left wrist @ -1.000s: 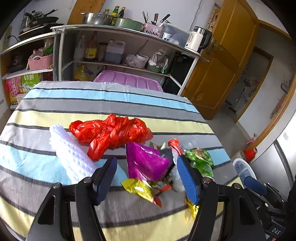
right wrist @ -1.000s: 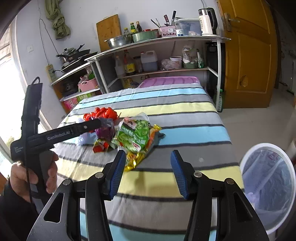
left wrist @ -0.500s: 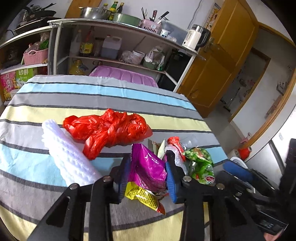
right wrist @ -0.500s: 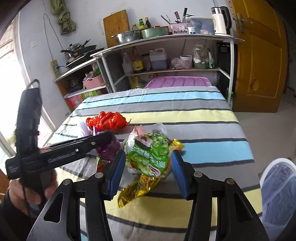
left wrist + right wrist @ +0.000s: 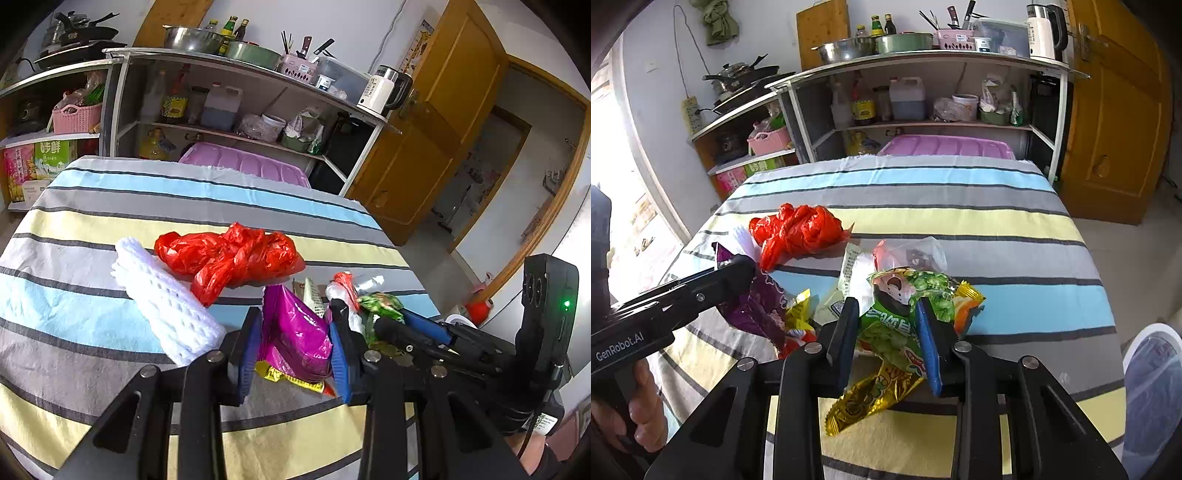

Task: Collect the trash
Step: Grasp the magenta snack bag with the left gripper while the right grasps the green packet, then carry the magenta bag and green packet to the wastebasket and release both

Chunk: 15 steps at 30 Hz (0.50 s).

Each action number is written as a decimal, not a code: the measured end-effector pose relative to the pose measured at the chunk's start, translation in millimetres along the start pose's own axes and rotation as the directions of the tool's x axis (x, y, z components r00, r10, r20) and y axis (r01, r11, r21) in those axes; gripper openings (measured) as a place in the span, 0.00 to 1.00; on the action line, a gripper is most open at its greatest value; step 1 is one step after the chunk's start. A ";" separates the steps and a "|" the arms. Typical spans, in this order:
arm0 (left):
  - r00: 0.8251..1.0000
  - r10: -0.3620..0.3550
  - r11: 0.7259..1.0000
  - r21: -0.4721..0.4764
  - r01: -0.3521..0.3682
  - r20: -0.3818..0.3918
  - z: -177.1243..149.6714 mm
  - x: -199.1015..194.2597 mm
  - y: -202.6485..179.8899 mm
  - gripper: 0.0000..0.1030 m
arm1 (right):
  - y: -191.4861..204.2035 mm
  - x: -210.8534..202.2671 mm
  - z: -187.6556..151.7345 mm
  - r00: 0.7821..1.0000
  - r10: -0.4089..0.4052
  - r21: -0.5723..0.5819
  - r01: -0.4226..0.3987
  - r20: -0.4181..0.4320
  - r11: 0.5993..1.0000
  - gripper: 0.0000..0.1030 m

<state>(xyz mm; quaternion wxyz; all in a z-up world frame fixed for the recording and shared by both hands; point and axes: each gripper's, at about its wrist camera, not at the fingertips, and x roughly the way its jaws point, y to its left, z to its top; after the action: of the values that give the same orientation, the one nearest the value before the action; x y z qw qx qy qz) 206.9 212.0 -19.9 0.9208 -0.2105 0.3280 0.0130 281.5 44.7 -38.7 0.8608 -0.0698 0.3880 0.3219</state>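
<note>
Both grippers pinching wrappers on the striped table.

The purple wrapper (image 5: 295,332) sits pinched in the left gripper (image 5: 293,350); the green snack bag (image 5: 890,328) is clamped by the right gripper (image 5: 890,343), both on the striped tablecloth (image 5: 997,221). Beside them lie a red plastic bag (image 5: 229,254), white foam netting (image 5: 166,302) and a gold wrapper (image 5: 871,395). A lined bin (image 5: 1152,373) stands right of the table.
</note>
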 end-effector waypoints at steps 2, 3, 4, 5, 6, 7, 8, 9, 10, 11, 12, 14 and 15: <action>1.000 -0.003 1.000 0.004 0.003 -0.002 -0.3 0.2 -2.0 0.36 | -0.6 -3.8 -0.9 1.000 0.001 0.008 -0.001 0.002 1.000 0.23; 1.000 -0.003 1.000 0.009 0.003 0.000 -0.4 -0.3 -3.3 0.36 | -1.1 -5.8 -1.3 1.000 0.005 0.009 -0.005 0.003 1.000 0.21; 1.000 -0.002 1.000 0.014 0.002 0.002 -0.4 -1.2 -4.8 0.36 | -1.1 -8.1 -1.6 1.000 0.008 0.008 -0.008 0.004 1.000 0.20; 1.000 -0.002 1.000 0.017 0.002 0.004 -0.5 -2.6 -6.0 0.36 | -0.3 -10.3 -2.3 1.000 0.006 0.001 -0.006 0.003 1.000 0.19; 1.000 -0.003 1.000 0.021 0.002 0.005 -0.6 -3.9 -7.5 0.36 | 0.9 -11.7 -3.2 1.000 0.004 -0.005 -0.004 0.002 1.000 0.19; 1.000 -0.002 1.000 0.025 0.002 0.007 -0.8 -5.5 -8.7 0.36 | 2.0 -14.2 -4.2 1.000 0.004 -0.010 -0.004 0.002 1.000 0.19; 1.000 -0.001 0.999 0.032 0.000 0.010 -1.2 -7.6 -10.6 0.36 | 2.3 -17.6 -5.4 1.000 0.008 -0.011 -0.008 0.006 1.000 0.18; 1.000 0.001 0.999 0.038 -0.002 0.013 -1.3 -9.6 -12.0 0.36 | 2.0 -22.0 -6.8 1.000 0.015 -0.007 -0.015 0.011 1.000 0.18; 1.000 0.001 0.999 0.042 -0.002 0.015 -1.6 -12.0 -14.5 0.36 | 2.1 -25.5 -7.4 1.000 0.022 -0.004 -0.022 0.017 1.000 0.18; 1.000 -0.001 0.999 0.044 0.000 0.017 -2.6 -14.8 -16.3 0.36 | 1.8 -29.2 -8.0 0.999 0.028 -0.001 -0.028 0.024 1.000 0.18; 1.000 -0.003 0.999 0.048 0.002 0.021 -3.1 -17.5 -18.3 0.36 | 1.2 -33.9 -8.8 0.999 0.032 0.003 -0.032 0.033 0.999 0.18; 1.000 -0.004 0.998 0.056 0.002 0.028 -4.4 -23.2 -22.2 0.36 | -1.3 -45.6 -10.0 0.998 0.042 0.012 -0.042 0.054 0.999 0.18; 1.000 -0.005 0.998 0.057 0.004 0.030 -4.9 -25.8 -24.3 0.36 | -3.1 -52.2 -10.7 0.997 0.045 0.018 -0.046 0.063 0.999 0.18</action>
<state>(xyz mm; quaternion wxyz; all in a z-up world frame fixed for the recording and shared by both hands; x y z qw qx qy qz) 187.7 190.8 1.6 0.9313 -0.1846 0.3140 0.0048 251.1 12.2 -9.3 0.8656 -0.0427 0.3654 0.3396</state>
